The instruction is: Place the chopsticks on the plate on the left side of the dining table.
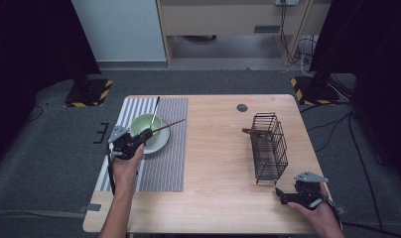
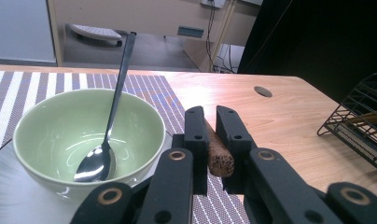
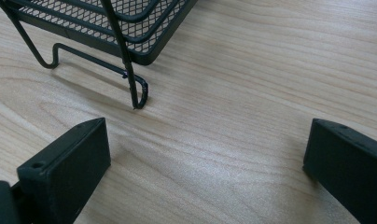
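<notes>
Left gripper (image 1: 139,138) pinching a dark wooden stick (image 2: 218,155), probably a chopstick, jaws pressed tight on its thick butt end; rest of the shaft hidden behind the jaws in the left gripper view, seen from above as a thin brown line (image 1: 169,125) slanting up and right across the striped placemat (image 1: 164,158). Held just beside a green bowl (image 2: 135,122) on a grey plate (image 2: 18,191), plate cut off at the lower left edge of that view. Spoon (image 2: 105,149) leaning inside the bowl, handle rising past the far rim. Left hand (image 1: 125,166) wrapped round the gripper body, forearm running out of frame at the bottom.

Right gripper (image 1: 286,197) resting low near the table's front right corner, jaws spread wide with only bare wood (image 3: 233,93) between them. Black wire rack (image 1: 269,146) just ahead, its foot (image 3: 137,95) and mesh base cropped by the top edge. Something brown lodged in the rack's upper part (image 1: 255,133), too small to identify
</notes>
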Tool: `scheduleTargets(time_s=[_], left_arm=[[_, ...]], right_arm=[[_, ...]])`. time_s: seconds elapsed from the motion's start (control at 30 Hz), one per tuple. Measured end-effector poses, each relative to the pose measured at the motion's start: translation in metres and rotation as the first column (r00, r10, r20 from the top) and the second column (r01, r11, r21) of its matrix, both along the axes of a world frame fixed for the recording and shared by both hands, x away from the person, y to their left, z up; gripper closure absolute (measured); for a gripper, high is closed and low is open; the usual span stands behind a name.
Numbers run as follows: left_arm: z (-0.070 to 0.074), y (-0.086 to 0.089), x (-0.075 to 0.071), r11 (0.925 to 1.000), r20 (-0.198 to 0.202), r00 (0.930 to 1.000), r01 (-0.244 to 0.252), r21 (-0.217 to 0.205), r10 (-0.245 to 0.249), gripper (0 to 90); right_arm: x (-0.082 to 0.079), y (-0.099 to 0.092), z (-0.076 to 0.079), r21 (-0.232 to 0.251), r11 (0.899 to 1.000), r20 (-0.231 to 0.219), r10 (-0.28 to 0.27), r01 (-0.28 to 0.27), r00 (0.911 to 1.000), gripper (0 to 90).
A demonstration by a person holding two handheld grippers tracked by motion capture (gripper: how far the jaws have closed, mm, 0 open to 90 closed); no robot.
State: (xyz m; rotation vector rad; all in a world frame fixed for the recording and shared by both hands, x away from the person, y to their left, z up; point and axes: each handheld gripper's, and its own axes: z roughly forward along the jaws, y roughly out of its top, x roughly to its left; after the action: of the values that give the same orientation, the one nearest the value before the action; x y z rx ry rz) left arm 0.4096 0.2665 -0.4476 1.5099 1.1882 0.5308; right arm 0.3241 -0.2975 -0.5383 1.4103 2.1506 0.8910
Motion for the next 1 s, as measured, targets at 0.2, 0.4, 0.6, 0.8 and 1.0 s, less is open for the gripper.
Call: scheduleTargets(time_s=[0.2, 0.4, 0.6, 0.8, 1.0], left_arm=[[-0.005, 0.004, -0.003, 1.0, -0.007, 1.0, -0.005, -0.003, 0.005, 83.2], [-0.013, 0.009, -0.008, 0.9999, -0.016, 0.9998, -0.014, -0.004, 0.014, 83.1], [-0.018, 0.015, -0.012, 0.9997, -0.022, 0.9995, -0.024, 0.001, 0.024, 83.2], [-0.022, 0.02, -0.016, 0.9995, -0.025, 0.9991, -0.033, 0.005, 0.033, 83.1], [-0.025, 0.02, -0.024, 0.999, -0.019, 0.9995, -0.023, 0.039, 0.024, 83.1]], right_arm=[[0.0, 0.0, 0.0, 0.0, 1.0, 0.0, 0.0, 0.0, 1.0, 0.6], [0.0, 0.0, 0.0, 0.0, 1.0, 0.0, -0.001, 0.001, 1.0, 0.6], [0.0, 0.0, 0.0, 0.0, 1.0, 0.0, 0.0, 0.0, 1.0, 0.6], [0.0, 0.0, 0.0, 0.0, 1.0, 0.0, 0.0, 0.0, 1.0, 0.6], [0.0, 0.0, 0.0, 0.0, 1.0, 0.0, 0.0, 0.0, 1.0, 0.6]])
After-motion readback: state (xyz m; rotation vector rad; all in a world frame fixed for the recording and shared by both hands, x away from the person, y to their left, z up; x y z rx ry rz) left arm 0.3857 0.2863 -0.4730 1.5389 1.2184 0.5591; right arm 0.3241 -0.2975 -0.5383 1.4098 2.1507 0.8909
